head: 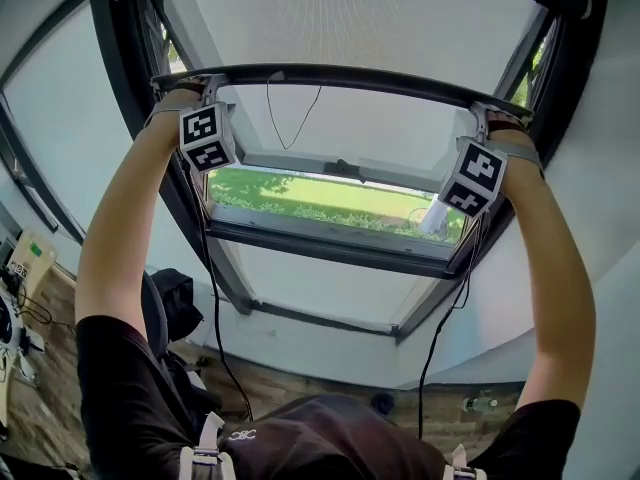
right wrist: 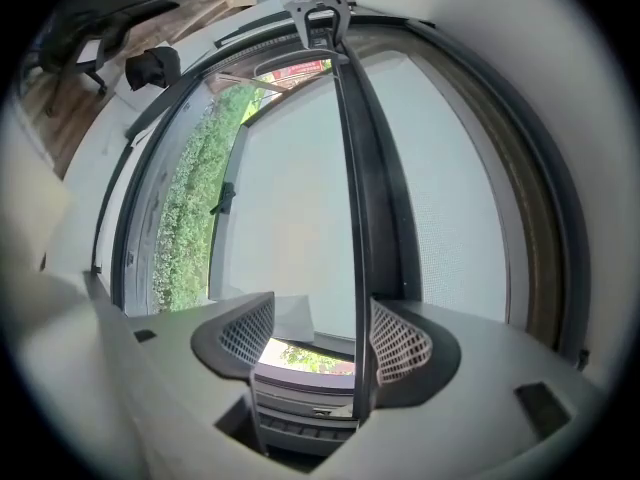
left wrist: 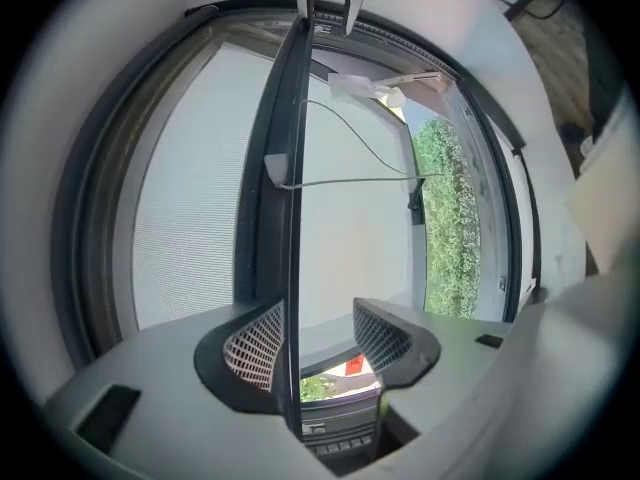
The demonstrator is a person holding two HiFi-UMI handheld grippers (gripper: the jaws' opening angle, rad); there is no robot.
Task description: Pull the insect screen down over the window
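Head view | left tool (head: pixel 188 85): jaws apart, screen bar (head: pixel 340 76) between | right tool (head: pixel 490 116): likewise

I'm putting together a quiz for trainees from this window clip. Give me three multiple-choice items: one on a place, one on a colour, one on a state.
1. Where does the pull bar run at the left tongs?
A between the jaws; B above both jaws; C far off to one side.
2. What colour is the pull bar?
A white; B dark; C yellow.
3. How far down is the insect screen?
A fully down; B part way; C removed.

Answers: A, the left gripper view shows it between the jaws; B, it looks near black; B, grass shows uncovered below the bar.
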